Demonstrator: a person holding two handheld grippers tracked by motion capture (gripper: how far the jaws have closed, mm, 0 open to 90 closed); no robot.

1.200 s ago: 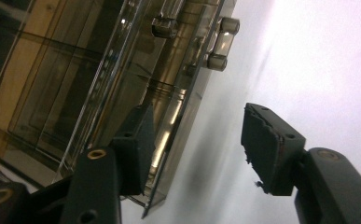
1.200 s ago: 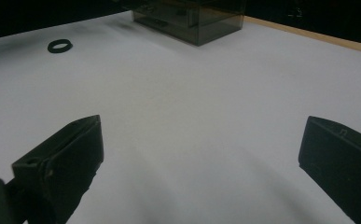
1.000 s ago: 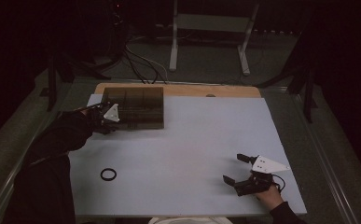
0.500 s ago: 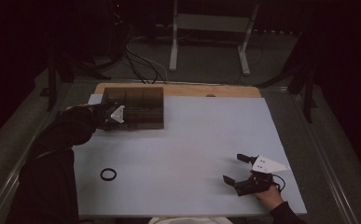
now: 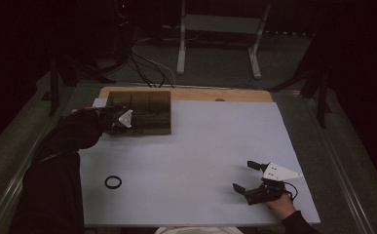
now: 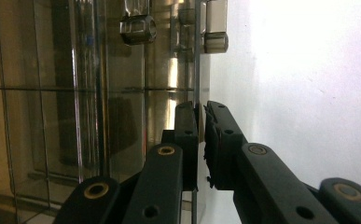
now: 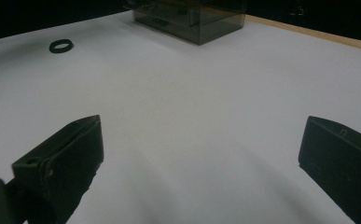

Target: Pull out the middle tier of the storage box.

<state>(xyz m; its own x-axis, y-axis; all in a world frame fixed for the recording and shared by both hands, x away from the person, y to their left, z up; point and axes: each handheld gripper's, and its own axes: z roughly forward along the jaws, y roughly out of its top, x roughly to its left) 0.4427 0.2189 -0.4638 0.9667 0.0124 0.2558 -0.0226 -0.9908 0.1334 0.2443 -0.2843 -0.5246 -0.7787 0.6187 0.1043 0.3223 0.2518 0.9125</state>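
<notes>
While the left gripper (image 6: 200, 135), whose jaws have just been closing, pinches the thin front wall of the smoky clear box (image 5: 147, 109) at the table's far left, the right gripper (image 5: 249, 176) rests wide open near the front right corner

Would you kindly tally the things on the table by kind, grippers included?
Grippers: 2 (left gripper, right gripper)
Clear compartment boxes: 1 (box)
Black rings: 1 (ring)
Total: 4
</notes>
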